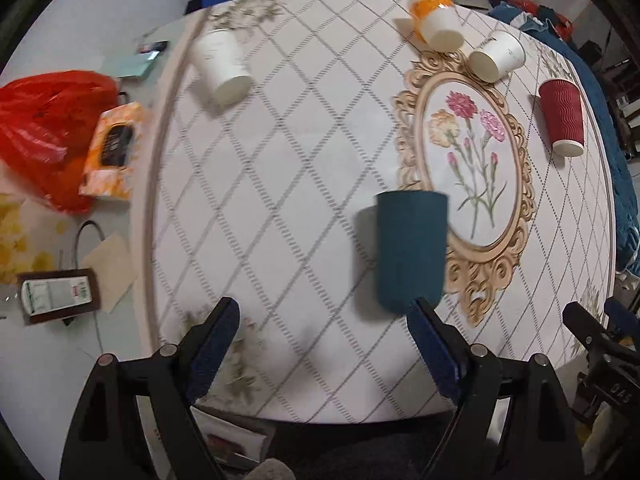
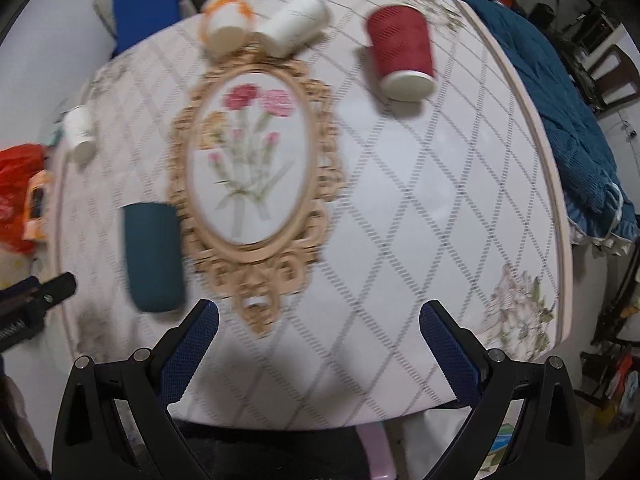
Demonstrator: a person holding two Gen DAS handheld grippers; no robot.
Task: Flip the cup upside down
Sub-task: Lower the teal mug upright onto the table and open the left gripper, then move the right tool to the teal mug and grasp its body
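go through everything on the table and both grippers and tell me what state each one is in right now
Dark teal cup: upside down, free.
Red ribbed paper cup: upside down.
Orange-and-white paper cup: upside down.
White paper cup beside it: upside down.
White paper cup at the table edge: upside down.
Left gripper: open, empty.
Right gripper: open, empty.

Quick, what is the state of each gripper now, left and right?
Left gripper: open, holding nothing; the teal cup stands free beyond its fingers.
Right gripper: open, holding nothing.

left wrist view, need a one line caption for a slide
Open left hand-held gripper above the table, teal cup standing upside down, four more cups beyond.
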